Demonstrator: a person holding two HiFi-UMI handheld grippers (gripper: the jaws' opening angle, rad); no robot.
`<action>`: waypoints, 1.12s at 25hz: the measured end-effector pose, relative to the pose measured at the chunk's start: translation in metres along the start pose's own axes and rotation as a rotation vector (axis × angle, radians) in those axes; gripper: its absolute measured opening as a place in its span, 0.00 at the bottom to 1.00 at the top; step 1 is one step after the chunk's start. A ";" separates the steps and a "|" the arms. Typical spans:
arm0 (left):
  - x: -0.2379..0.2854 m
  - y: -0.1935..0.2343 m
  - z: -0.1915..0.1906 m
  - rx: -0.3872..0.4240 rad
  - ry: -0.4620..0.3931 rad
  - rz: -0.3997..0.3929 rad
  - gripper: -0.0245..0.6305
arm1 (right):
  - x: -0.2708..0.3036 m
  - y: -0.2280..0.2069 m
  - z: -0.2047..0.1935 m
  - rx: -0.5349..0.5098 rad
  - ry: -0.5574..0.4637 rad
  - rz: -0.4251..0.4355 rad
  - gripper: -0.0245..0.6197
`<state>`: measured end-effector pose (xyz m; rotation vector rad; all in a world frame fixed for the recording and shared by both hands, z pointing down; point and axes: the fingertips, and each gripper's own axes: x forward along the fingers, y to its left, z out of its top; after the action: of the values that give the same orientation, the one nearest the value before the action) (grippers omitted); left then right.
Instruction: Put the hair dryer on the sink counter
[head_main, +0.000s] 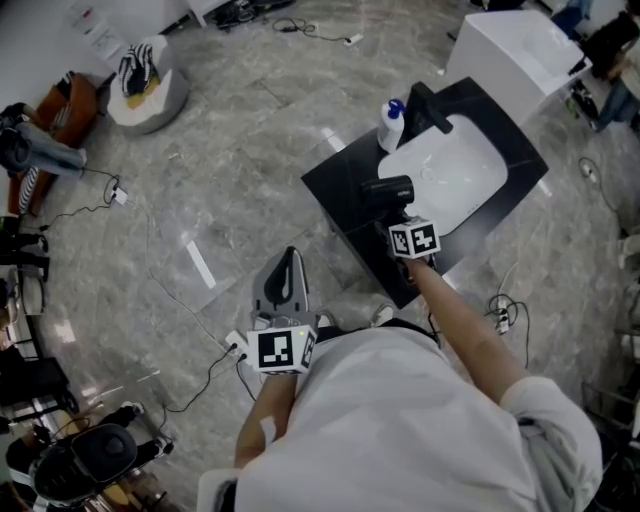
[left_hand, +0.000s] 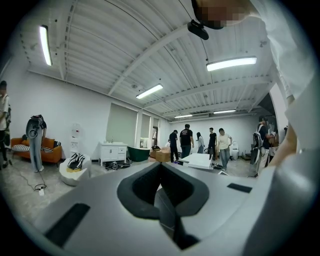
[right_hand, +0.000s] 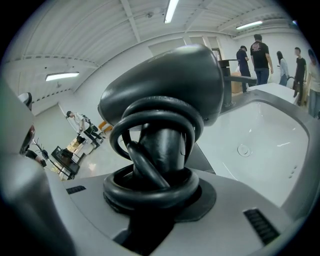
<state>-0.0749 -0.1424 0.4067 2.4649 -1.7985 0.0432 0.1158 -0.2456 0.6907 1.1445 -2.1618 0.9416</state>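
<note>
Dryer (right_hand: 170, 90) is sitting in the right tool (right_hand: 152, 210), whose two grey jaws are closing on its round handle. There is one dryer, matte black, with a smooth, bulging barrel lying crosswise on top. One thick rubbery cord (right_hand: 150, 187) is winding round the handle in several loops just above the jaws. The head view is showing it hanging over the left part of the single tabletop (head_main: 335, 185), a glossy black rectangle, just beside the basin (head_main: 455, 175). Whether it is touching the surface cannot be told.

One white, rounded-rectangular basin is lying sunk into the tabletop. One black angular faucet (head_main: 428, 108) is standing at its far edge. One white bottle (head_main: 391, 125) with a blue cap is standing next to the faucet.

The left tool (head_main: 288, 262) is hanging well apart over the grey marbled floor (head_main: 230, 150), its jaws lying together with nothing between them.
</note>
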 end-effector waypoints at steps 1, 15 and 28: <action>0.000 0.000 -0.001 0.002 0.002 0.001 0.04 | 0.001 -0.001 -0.001 0.000 0.007 -0.002 0.28; -0.002 0.007 -0.006 0.009 -0.001 0.017 0.04 | 0.012 -0.003 -0.007 0.017 0.077 -0.021 0.28; -0.003 0.009 -0.012 -0.013 0.011 0.027 0.04 | 0.023 -0.013 -0.026 -0.028 0.159 -0.071 0.28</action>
<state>-0.0844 -0.1413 0.4189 2.4261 -1.8221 0.0469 0.1185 -0.2425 0.7271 1.0876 -1.9892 0.9356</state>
